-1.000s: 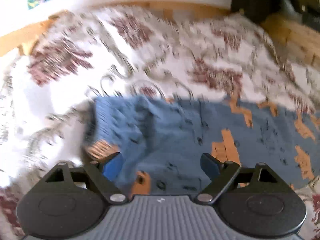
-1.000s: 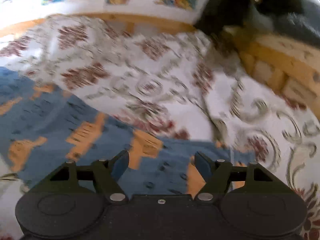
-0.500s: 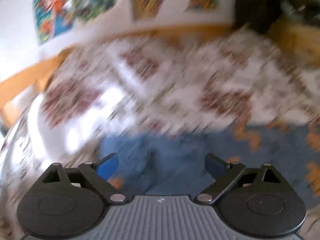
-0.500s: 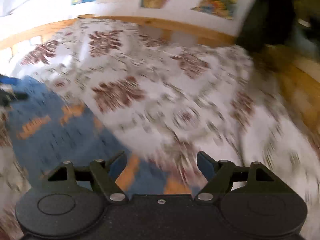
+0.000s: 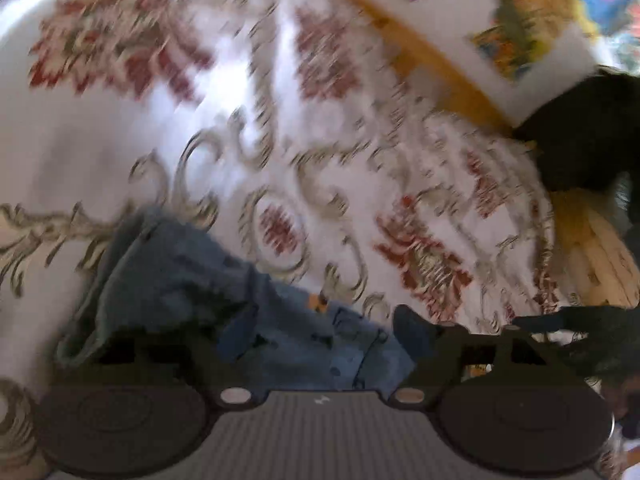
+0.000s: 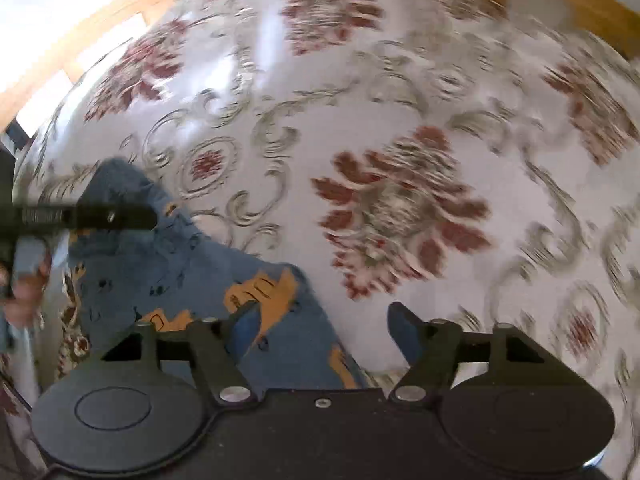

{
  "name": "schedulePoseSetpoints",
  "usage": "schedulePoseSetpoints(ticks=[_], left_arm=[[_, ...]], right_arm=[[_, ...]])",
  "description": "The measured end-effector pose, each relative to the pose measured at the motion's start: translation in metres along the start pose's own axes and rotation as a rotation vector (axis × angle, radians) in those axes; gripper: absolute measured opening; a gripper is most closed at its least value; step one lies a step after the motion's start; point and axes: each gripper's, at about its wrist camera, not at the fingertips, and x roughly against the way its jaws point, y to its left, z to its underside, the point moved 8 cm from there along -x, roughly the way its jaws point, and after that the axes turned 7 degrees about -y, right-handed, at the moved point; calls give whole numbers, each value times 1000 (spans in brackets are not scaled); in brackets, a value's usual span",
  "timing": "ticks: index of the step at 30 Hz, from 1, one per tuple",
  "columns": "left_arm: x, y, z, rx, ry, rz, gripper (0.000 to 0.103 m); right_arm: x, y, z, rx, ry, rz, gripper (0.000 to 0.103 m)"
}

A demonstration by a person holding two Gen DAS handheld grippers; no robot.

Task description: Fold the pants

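**Both claws released, pants at the near edge**

I read the left gripper (image 5: 320, 332) as released: jaws spread wide, nothing between them, blue cloth lying beneath the gap. The right gripper (image 6: 320, 324) is likewise spread and empty; its left finger hangs over the cloth, its right finger over bare bedspread.

The pants (image 6: 192, 276) are blue with orange patches and small dark marks. In the right view they run from 9 o'clock down to 6. In the left view they lie bunched and creased at 7 to 6 o'clock (image 5: 192, 280).

Some print shows on the dark bar at 9 o'clock in the right view; too blurred to read.

Surface: white bedspread (image 6: 400, 120) with red flowers and grey scrolls. A wooden frame (image 5: 452, 80) and colourful pictures (image 5: 520, 36) sit at 1 o'clock.
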Motion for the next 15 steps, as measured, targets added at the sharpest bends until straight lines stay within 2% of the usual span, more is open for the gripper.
schedulePoseSetpoints(ticks=[4,7,10,11,12,13,15], left_arm=[[3,7,-1,100,62,8,78],[3,8,0,147,88,28,83],[-5,8,1,134,92,25,83],[-9,10,4,127,98,5,79],[-12,12,7,104,99,-30,64],[-13,14,8,73,97,-69,41],[-14,18,10,11,88,-145,19]], right_arm=[[-24,16,0,47,17,-73,71],[-40,17,-4,6,14,-90,69],[-54,10,-4,-35,24,-73,53],[-60,9,-4,-41,34,-44,38],[-64,7,-2,-41,42,-14,25],[-64,8,-1,-35,34,-10,22],[-58,10,-2,-5,-4,-8,6]])
